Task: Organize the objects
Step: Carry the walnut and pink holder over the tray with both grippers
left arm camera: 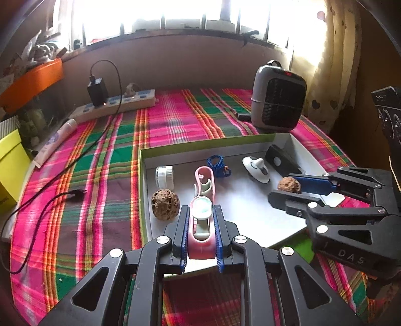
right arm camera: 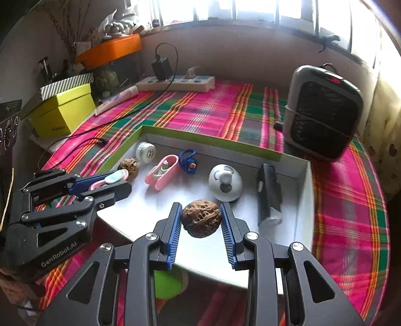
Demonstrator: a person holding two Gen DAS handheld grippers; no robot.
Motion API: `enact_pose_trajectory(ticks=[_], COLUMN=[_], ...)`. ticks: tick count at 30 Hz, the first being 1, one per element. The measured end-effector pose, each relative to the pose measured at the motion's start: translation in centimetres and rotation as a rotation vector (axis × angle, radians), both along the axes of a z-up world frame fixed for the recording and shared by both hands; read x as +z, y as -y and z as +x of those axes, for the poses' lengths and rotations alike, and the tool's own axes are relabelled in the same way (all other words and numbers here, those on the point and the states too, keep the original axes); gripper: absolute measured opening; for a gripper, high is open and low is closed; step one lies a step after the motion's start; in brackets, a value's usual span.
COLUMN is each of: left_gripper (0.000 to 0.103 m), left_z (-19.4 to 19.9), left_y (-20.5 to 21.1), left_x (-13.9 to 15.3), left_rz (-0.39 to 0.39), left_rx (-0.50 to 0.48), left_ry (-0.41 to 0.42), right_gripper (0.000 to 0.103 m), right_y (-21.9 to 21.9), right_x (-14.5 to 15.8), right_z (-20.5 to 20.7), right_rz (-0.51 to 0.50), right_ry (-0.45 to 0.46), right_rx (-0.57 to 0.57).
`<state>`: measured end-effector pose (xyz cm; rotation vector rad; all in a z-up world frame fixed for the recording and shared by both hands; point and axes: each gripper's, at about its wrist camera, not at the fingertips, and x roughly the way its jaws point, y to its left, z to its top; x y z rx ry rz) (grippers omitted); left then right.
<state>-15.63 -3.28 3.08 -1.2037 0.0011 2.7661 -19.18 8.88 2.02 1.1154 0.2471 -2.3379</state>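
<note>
The left gripper [left arm camera: 200, 225] was clamped on a small pink plastic clip-shaped gadget with a pale green round pad [left arm camera: 202, 225], held over the near edge of the shallow green-rimmed white cardboard tray [left arm camera: 200, 145]. The right gripper [right arm camera: 200, 225] gripped a brown wrinkled walnut [right arm camera: 201, 217] between its blue pads, above the tray floor.

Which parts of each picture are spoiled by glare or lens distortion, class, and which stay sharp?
Left wrist view: the window is blown out white, the curtain is washed pale, and the box edges bow under fisheye curving. Right wrist view: glare whitens the window, the corners go dark, yet the walnut in the right claw stays sharp.
</note>
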Motion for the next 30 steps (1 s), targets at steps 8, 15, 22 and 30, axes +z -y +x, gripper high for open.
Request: enact_pose_trajectory(ticks=[8, 15, 22, 30], left_gripper=[0.016, 0.016, 0.016, 0.016], left_z=[-1.0, -1.5, -1.5, -1.5], left_y=[0.3, 0.2, 0.0, 0.0], left_x=[-1.1, -1.7, -1.9, -2.0], left_rz=[-0.009, -0.005, -0.02, -0.019], left_rx=[0.008, 0.008, 0.006, 0.004], left_ry=[0.025, 0.035, 0.035, 0.035], right_gripper=[0.033, 0.033, 0.033, 0.033], right_y=[0.7, 0.8, 0.7, 0.7], right_x=[-1.1, -1.7, -2.1, -2.1], right_z=[-1.1, -1.4, -1.5, -1.5], right_rz=[0.025, 0.033, 0.036, 0.029], right_ry=[0.024, 0.04, 0.051, 0.056], right_rx=[0.012, 0.014, 0.012, 0.009])
